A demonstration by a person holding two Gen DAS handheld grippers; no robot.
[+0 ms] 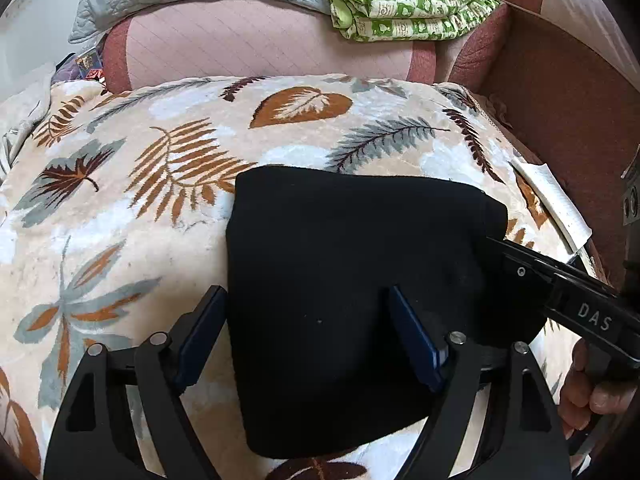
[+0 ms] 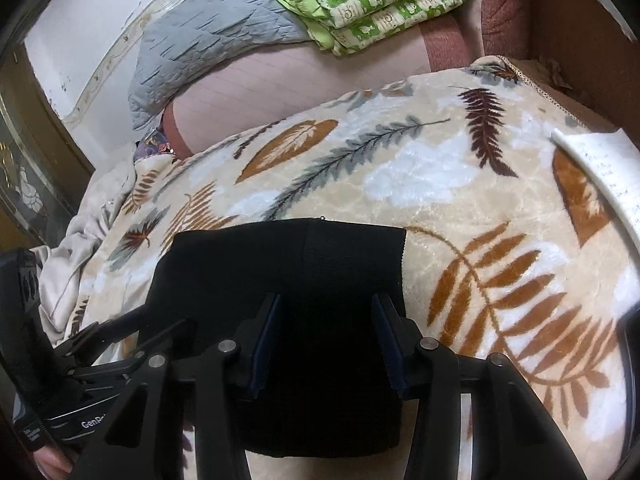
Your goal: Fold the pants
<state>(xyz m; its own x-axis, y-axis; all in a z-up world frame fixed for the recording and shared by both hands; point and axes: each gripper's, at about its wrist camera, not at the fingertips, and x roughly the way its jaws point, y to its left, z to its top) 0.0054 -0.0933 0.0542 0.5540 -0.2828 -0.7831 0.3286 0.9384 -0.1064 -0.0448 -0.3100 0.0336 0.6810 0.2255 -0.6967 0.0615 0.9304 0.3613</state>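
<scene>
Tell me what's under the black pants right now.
The black pants lie folded on the leaf-print blanket, which shows on every side of them. Whatever is directly beneath the bundle is covered, so I cannot tell whether anything else sits there.

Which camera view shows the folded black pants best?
The left wrist view: the black pants show nearly their whole outline on the leaf blanket. In the right wrist view the right gripper covers their near part.
</scene>
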